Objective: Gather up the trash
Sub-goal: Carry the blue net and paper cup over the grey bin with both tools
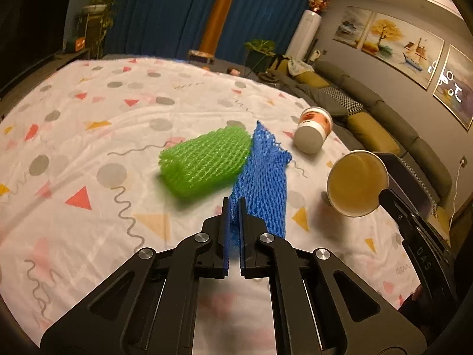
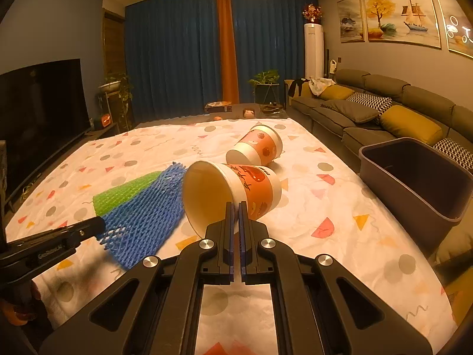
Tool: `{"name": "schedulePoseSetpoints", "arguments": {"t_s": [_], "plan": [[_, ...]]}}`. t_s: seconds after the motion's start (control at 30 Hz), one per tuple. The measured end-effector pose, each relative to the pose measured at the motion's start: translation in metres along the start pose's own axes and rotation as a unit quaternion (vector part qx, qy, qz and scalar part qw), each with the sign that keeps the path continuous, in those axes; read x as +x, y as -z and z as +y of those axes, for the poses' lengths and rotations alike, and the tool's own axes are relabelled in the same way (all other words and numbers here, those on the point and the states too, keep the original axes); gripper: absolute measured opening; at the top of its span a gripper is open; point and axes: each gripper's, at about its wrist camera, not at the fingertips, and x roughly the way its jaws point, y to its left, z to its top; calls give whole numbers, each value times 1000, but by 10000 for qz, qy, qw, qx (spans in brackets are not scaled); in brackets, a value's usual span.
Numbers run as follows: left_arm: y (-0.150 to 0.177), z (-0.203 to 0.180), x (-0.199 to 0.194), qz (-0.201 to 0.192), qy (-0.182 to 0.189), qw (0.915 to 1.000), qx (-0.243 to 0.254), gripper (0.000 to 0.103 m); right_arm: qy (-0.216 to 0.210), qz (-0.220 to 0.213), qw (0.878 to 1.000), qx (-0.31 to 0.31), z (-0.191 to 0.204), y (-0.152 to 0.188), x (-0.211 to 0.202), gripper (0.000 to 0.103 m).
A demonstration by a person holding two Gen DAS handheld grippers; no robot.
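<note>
Left wrist: blue net [image 1: 261, 177] pinched between jaws.

Blue foam net [image 1: 261, 177] between left hand-held gripper [image 1: 234, 207] fingers — green net [image 1: 204, 161] beside.

The left wrist camera is sitting just behind its own fingers [image 1: 224, 236], looking forward and downward, close over the patterned surface [image 1: 88, 136], and facing toward the blue curtains [image 1: 165, 14] with the sofa [image 1: 369, 109] off to its right. The right wrist camera is looking along its fingers [image 2: 229, 236] from a slightly lower, more level angle, facing the same curtains [image 2: 177, 47] across the surface [image 2: 340, 230]. Both views are sharing the blue net [image 1: 263, 177] [image 2: 145, 222], the green net [image 1: 204, 159] [image 2: 121, 195], the lying cup [image 1: 313, 130] [image 2: 257, 148] and the held cup [image 1: 357, 183] [image 2: 230, 189]. Each camera is catching the other gripper at its frame edge.
</note>
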Motion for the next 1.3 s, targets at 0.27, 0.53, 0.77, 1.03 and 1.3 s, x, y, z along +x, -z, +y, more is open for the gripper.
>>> {"name": "schedulePoseSetpoints", "arguments": {"t_s": [0.27, 0.53, 0.77, 1.03, 1.3], "plan": [[-1, -18, -33, -550, 44, 9983, 207, 4, -37, -189, 9998, 17, -13, -3, -22, 4], [-3, -39, -51, -788, 0, 9961, 403, 4, -32, -329, 9994, 67, -29, -6, -40, 4], [-3, -59, -65, -938, 104, 9940, 556, 4, -21, -491, 9987, 124, -44, -9, -58, 4], [-3, -89, -73, -1024, 221, 9913, 798, 4, -18, -615, 9979, 224, -63, -10, -73, 4], [-3, -123, -71, -1039, 351, 9886, 1031, 4, 103, -749, 9965, 352, -84, -13, -84, 4]]}}
